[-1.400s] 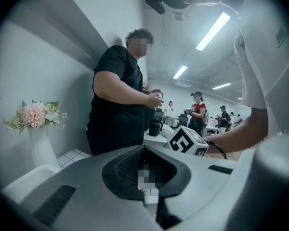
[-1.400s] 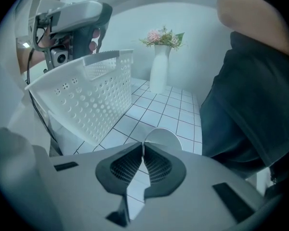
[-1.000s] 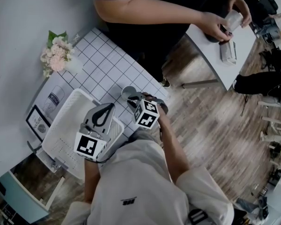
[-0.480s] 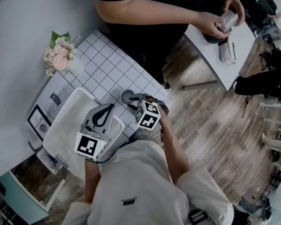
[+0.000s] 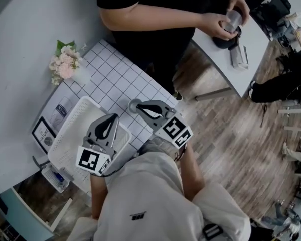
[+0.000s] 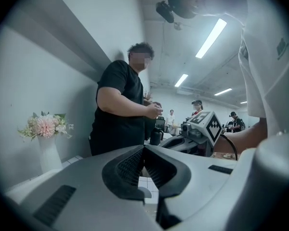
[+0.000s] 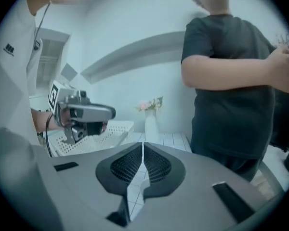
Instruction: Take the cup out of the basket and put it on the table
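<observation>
Head view, cup (image 5: 134, 105): out of the white basket (image 5: 72, 129), upright on the grid-tiled table (image 5: 115, 77).
Right gripper (image 5: 139, 106): jaws almost together, empty, tip beside the cup, so placement looks done.
Left gripper (image 6: 143, 160): jaws together, empty, parked over the basket.
Room: flower vase (image 5: 66, 67) by the wall, wood floor (image 5: 226, 129).

Grey meets grid: my left gripper (image 5: 111, 117) and right gripper (image 5: 139, 106) are pale grey with black ribbed pads (image 6: 130, 167), each carrying a cube (image 5: 93, 160) of black-and-white square markers. The table (image 5: 115, 74) is white, ruled with a dark grid. The basket (image 5: 70, 134) is white and perforated, and the cup (image 5: 134, 104) is grey. Pink and cream flowers (image 6: 44, 125) with green leaves fill a white vase (image 6: 48, 154) at the table's wall-side edge. A person (image 5: 155, 9) wears black, and the floor (image 5: 226, 129) is brown wood planking.
</observation>
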The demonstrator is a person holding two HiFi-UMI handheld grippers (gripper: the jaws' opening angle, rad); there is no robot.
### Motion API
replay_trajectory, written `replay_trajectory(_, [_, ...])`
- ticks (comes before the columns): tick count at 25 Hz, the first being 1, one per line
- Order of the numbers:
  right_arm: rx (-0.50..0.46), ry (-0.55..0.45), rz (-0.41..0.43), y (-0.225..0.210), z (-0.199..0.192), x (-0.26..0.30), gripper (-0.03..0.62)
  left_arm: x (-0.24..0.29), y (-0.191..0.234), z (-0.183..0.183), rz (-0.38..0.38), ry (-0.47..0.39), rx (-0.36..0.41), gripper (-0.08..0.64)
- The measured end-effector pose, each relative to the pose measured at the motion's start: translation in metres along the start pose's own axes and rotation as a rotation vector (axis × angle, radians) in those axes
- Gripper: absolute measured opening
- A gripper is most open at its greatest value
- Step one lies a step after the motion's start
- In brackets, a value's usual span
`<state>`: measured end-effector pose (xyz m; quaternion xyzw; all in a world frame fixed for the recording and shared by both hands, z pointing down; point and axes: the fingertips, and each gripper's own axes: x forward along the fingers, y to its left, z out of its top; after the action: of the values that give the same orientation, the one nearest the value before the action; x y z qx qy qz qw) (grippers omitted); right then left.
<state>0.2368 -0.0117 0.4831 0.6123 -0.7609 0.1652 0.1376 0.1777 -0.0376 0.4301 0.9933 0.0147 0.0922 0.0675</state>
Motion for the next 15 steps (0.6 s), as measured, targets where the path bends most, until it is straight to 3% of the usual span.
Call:
replay_trajectory(8, [0.069,-0.321,-0.002,0.014,0.071,-0.054,0.012,-0.020,-0.006,0.039,-0.004,-0.130,-0.028,0.006])
replay_trajectory(15, [0.075,-0.316,-0.033,0.021,0.064,-0.064,0.012,-0.027,-0.012,0.043,-0.001,-0.146,-0.026,0.006])
